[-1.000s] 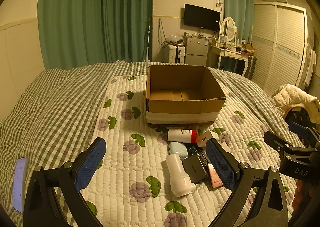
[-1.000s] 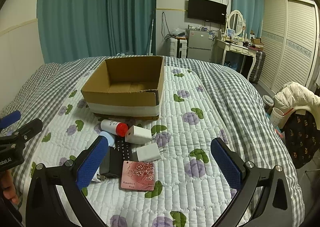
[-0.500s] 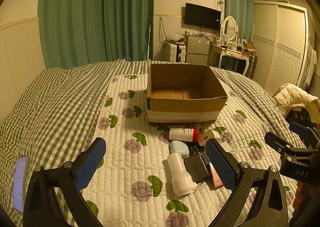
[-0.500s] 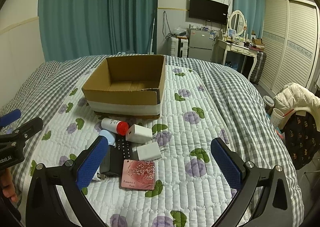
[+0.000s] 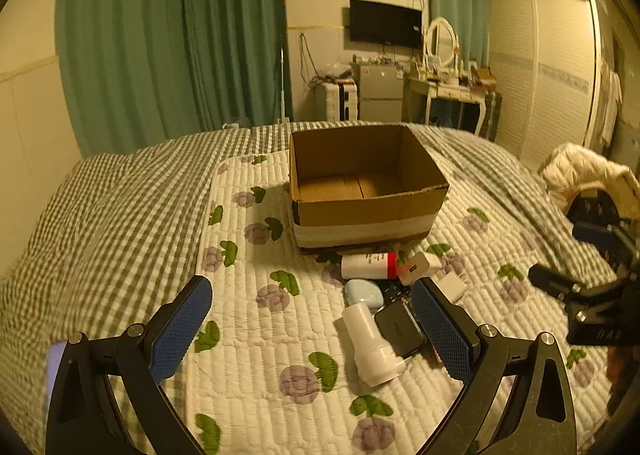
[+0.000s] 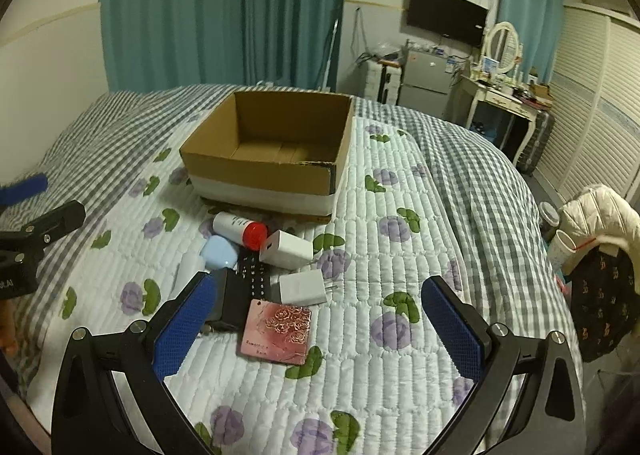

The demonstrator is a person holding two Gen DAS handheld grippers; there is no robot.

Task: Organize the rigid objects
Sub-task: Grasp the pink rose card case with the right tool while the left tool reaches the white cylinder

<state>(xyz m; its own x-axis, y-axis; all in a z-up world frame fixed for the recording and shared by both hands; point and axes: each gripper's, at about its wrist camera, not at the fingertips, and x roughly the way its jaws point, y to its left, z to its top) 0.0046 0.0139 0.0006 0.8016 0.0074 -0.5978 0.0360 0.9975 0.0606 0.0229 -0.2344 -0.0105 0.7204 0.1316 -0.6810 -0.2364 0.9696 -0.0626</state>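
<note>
Both claws hang wide open above the quilt (image 6: 400, 255), blue pads spread far apart, nothing between them and nothing touched. Left gripper (image 5: 312, 329) is held low and level over the quilt's near edge, pointing up the bed toward the cardboard box (image 5: 362, 223); its right finger (image 5: 440, 329) hangs above the cluttered pile. Right gripper (image 6: 318, 329) is held alongside, also low, tilted slightly toward the box (image 6: 264, 171), its left finger (image 6: 182, 329) over the pile's near side.

That box sits open-topped in the middle of the quilt, with no objects showing inside. Just in front of its near wall lies the pile: a white bottle with a red cap (image 6: 240, 229) on its side, a white charger block (image 6: 286, 249) touching it, a pale blue case (image 6: 216, 253), a black remote (image 6: 254, 275), a second white plug adapter (image 6: 302, 287), a black box (image 6: 230, 303), a pink rose-patterned card (image 6: 276, 335), and a white cylinder (image 5: 370, 343) nearest the left claw.
</note>
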